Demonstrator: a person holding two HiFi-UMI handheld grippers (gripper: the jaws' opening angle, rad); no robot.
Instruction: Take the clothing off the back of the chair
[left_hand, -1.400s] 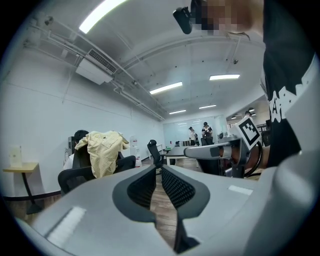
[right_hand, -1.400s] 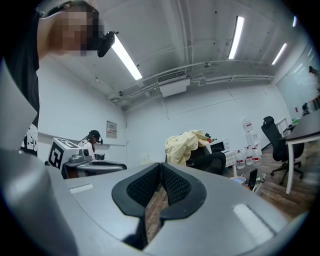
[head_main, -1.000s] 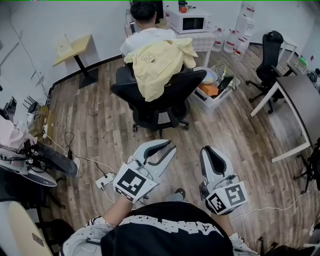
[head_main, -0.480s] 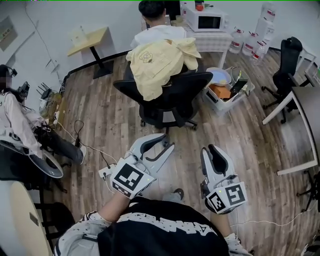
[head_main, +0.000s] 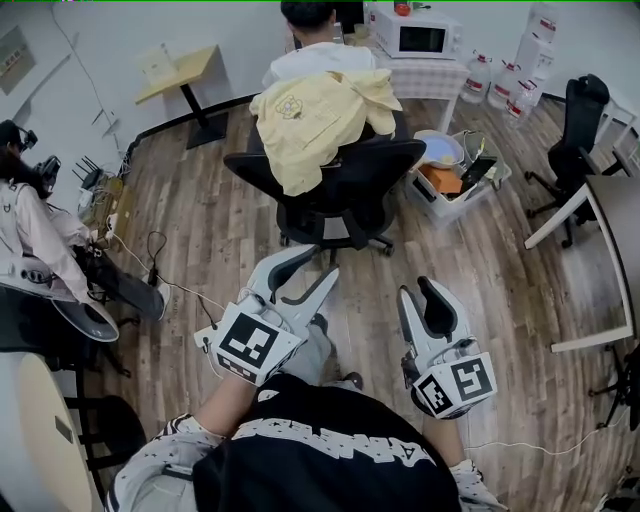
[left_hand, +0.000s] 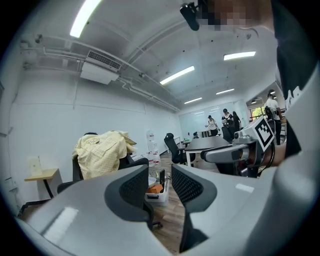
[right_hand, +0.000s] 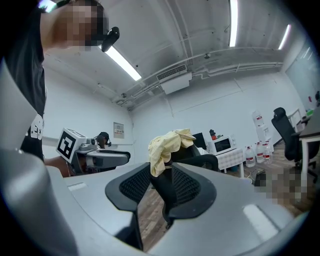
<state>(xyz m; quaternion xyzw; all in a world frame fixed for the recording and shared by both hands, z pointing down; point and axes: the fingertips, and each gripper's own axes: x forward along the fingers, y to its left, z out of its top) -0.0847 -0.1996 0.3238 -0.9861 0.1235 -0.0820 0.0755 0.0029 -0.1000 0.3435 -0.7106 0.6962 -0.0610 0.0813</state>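
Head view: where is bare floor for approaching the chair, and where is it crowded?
Bare boards lie on the near side of the chair, and between the chair and the small side table. Crowded: the white bin at its right, cables at the left.

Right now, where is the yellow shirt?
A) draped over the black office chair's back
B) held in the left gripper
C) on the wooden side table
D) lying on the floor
A: the yellow shirt hangs over the backrest of the black office chair.
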